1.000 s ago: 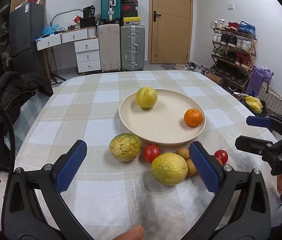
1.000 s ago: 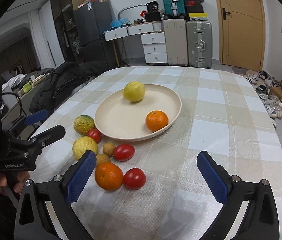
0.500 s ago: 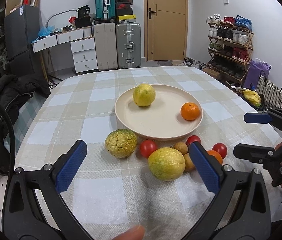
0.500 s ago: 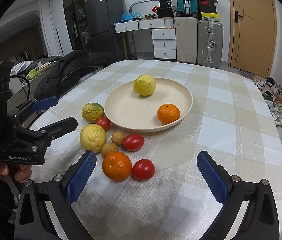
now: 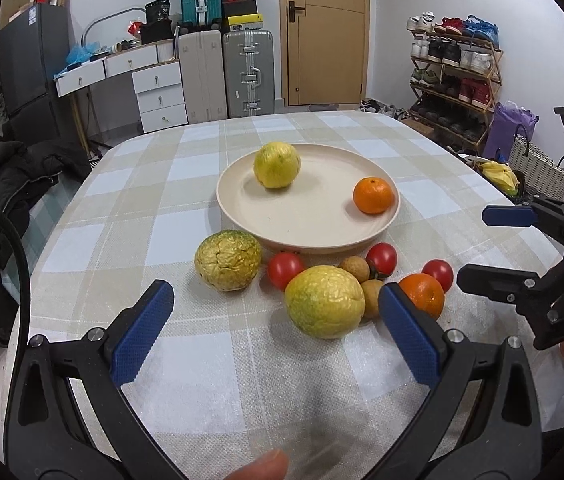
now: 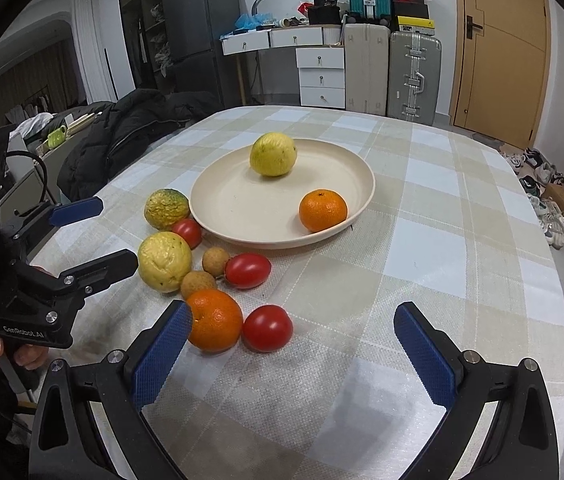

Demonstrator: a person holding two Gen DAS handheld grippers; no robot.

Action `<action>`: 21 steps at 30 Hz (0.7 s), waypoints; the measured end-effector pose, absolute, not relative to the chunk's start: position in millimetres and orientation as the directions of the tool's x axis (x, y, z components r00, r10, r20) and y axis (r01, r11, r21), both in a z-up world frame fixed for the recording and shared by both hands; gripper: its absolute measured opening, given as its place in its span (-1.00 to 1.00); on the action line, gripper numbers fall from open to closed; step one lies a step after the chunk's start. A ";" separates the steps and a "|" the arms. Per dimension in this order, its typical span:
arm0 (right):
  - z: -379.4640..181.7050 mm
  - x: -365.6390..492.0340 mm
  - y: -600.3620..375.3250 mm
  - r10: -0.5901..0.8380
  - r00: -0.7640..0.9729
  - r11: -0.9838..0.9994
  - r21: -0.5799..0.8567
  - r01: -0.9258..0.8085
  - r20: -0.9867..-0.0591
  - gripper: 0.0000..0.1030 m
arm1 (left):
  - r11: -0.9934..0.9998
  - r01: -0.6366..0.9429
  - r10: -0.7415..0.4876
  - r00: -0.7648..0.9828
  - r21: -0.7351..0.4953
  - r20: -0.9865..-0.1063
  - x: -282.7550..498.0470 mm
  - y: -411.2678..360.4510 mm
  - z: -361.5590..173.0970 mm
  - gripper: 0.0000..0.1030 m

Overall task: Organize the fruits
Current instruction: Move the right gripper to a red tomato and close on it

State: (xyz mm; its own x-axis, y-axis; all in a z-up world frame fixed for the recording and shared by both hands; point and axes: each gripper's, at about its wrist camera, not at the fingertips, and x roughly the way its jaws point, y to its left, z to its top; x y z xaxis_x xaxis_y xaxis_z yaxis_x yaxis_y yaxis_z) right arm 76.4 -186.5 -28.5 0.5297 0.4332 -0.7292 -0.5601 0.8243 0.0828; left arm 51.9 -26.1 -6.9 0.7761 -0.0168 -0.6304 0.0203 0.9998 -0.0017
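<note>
A: Blue ribbed pads on both tools, and both spread wide with nothing between them. In the left wrist view, going left to right: the left gripper (image 5: 276,334) fills the bottom of the frame, with the wrinkled green-yellow fruit (image 5: 228,260) above its left pad and the big yellow fruit (image 5: 323,301) just right of centre, between the pads but untouched.

B: And the plate (image 5: 242,216)?

A: Centre of the frame, holding one yellow fruit (image 5: 276,164) and a small orange (image 5: 373,195). The rest lie on the checked cloth (image 5: 154,236) below its rim: tomatoes, two brown longans, a loose orange (image 5: 421,294).

B: So the next pick?

A: My guess is the big yellow one. Come in level, centre it between the pads, and close gently; it looks round and likely to roll into the longans touching its right side.

B: The right gripper (image 6: 291,356)?

A: Also gaping, the loose orange just beside its left pad and a tomato (image 6: 268,328) touching that orange.

B: Any writing?

A: "CenRobot.AI" on the left tool's body, lower left of the right view; "DAS" on the right tool, far right of the left view.
</note>
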 end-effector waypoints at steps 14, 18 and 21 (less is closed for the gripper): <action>-40.2 78.1 -182.5 0.388 0.505 0.823 0.044 -0.567 -0.771 1.00 | 0.999 0.041 -0.016 0.755 0.023 -0.656 54.2 -33.2 -15.6 0.98; -43.1 78.3 -183.8 0.369 0.495 0.824 0.029 -0.566 -0.787 1.00 | 0.999 0.037 -0.009 0.743 0.027 -0.669 57.1 -33.7 -19.9 0.98; -47.9 79.5 -184.0 0.348 0.483 0.826 0.020 -0.563 -0.803 1.00 | 0.999 0.035 -0.011 0.738 0.023 -0.675 58.9 -33.1 -21.3 0.98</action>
State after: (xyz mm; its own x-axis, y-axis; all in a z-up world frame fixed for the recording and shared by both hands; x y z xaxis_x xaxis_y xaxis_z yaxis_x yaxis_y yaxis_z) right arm 79.5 -184.0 -47.9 0.4828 0.3484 -0.8034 -0.5633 0.8260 0.0197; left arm 58.9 -33.1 -21.3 0.7375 -0.0106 -0.6752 0.0355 0.9991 0.0230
